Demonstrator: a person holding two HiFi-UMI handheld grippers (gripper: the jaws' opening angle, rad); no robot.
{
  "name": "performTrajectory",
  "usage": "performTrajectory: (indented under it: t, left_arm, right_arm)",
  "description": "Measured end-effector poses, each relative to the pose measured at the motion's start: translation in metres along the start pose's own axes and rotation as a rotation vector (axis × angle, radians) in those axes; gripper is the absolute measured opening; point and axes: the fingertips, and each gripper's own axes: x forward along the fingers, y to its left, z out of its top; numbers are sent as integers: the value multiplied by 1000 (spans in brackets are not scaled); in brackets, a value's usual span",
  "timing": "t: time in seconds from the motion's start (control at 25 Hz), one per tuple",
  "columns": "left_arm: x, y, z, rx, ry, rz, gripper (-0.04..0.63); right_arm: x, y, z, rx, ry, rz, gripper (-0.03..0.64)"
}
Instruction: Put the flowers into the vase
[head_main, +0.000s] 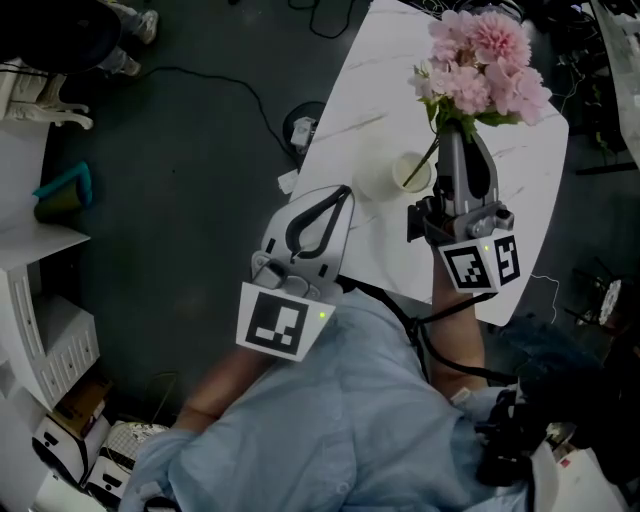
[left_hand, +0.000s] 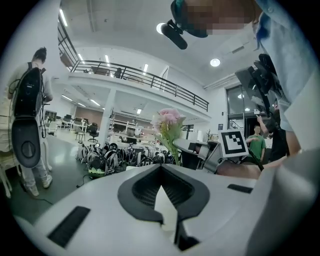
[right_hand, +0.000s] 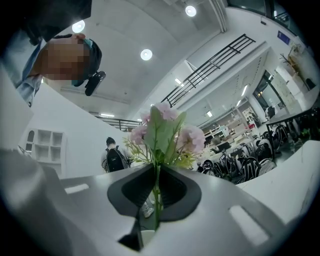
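The right tool (head_main: 452, 130), clamped on the stem, holds the flowers (head_main: 482, 62) over the surface (head_main: 520, 190). The vase (head_main: 398, 175) stands at their seven o'clock. Next, the stem tip must be guided inside. The left tool (head_main: 345, 192) is closed and empty.

vase (head_main: 398, 173) on table (head_main: 372, 75), flowers (head_main: 482, 62) to its right

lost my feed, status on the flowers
Right tool shut on flowers. Left tool shut, empty. Stem end at vase mouth. Nothing in the way.
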Motion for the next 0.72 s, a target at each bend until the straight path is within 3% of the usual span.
performTrajectory:
  t: [0.52, 0.72]
  left_arm:
    - [31, -7, 22, -5, 30, -64, 4]
    - [26, -19, 10, 4, 35, -99, 3]
  right_arm:
    - [3, -4, -7, -69, 109, 11, 23]
    - [-15, 7, -29, -90, 158, 31, 26]
